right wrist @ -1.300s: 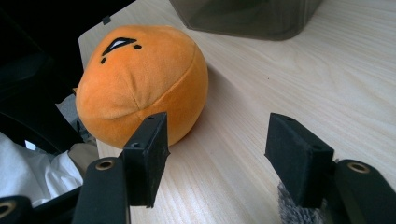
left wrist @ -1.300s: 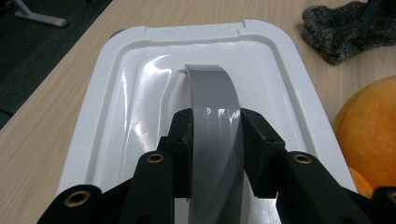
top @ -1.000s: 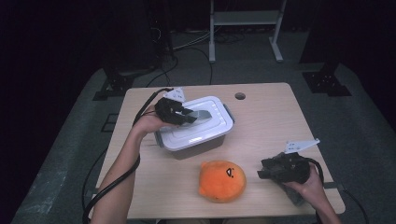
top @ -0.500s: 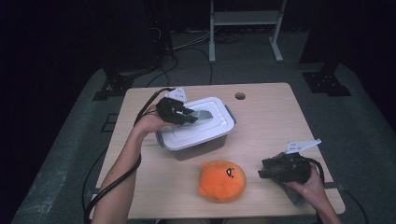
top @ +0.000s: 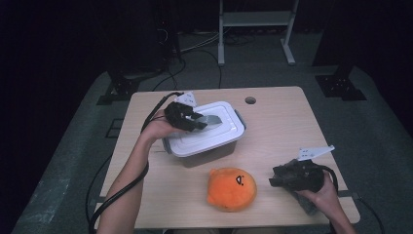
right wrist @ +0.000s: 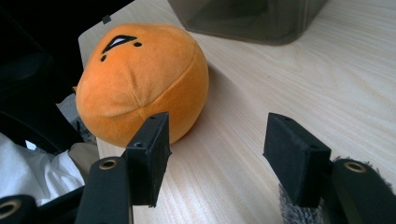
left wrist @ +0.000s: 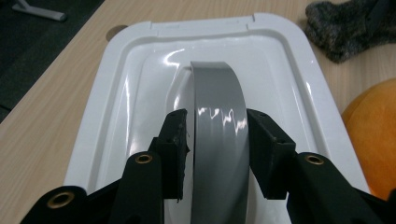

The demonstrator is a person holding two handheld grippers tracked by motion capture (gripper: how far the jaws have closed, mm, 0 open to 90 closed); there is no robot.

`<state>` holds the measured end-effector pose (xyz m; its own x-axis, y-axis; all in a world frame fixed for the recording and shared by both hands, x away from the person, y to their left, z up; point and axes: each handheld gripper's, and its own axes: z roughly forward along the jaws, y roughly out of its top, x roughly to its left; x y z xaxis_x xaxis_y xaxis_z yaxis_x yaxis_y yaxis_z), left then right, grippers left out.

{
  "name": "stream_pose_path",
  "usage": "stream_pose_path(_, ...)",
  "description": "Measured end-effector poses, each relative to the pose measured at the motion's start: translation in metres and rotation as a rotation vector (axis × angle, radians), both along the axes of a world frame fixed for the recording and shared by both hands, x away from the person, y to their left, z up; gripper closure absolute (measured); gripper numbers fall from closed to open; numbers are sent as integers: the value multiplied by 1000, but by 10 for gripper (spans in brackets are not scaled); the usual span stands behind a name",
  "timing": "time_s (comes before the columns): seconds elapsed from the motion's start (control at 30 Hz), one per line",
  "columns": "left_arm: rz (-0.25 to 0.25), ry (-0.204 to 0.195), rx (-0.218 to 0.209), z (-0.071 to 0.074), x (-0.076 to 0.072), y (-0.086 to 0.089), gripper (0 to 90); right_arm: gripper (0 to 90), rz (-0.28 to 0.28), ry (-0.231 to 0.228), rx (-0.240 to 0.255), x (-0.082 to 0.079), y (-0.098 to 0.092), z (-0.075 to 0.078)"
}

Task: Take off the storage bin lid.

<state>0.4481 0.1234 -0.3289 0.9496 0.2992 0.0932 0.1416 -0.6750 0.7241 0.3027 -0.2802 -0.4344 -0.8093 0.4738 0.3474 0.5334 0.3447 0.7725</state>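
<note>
You see a glossy white plastic lid (left wrist: 289,60), its shiny grey handle (left wrist: 218,126), a fuzzy orange plush toy (right wrist: 140,79), and a matt wood table (right wrist: 299,79).

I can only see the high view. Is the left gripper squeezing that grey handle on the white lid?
Observer: No. In the left gripper view, the left gripper has just been opening its jaws. The grey handle is between them, with a thin gap at one pad.
Operator: What's between the other one's jaws?
Observer: Nothing. The right gripper is open over the bare table, and the orange plush sits just past one jaw.
Operator: What's that fuzzy stuff under it?
Observer: Grey woolly fabric, right beside the other jaw.
</note>
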Motion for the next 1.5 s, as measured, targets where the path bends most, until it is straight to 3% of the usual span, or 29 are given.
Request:
stream_pose_path(0.1, 8, 3, -9, -1, 0, -2, 607, 397, -3, -1, 4, 0, -1, 0)
stream_pose_path(0.13, 4, 5, 9, 0, 1, -3, 622, 397, -5, 0, 7, 0, -2, 1)
stream_pose_path(0.27, 1, -1, 14, 1, 0, -4, 661, 398, -3, 1, 4, 0, -2, -1)
stream_pose_path(1.03, 10, -15, 31, 3, -3, -7, 667, 402, 9, 4, 3, 1, 0, 0)
stream_pose_path(1.5, 7, -33, 41, 15, -9, -5, 668, 404, 7, -6, 12, -1, -2, 3)
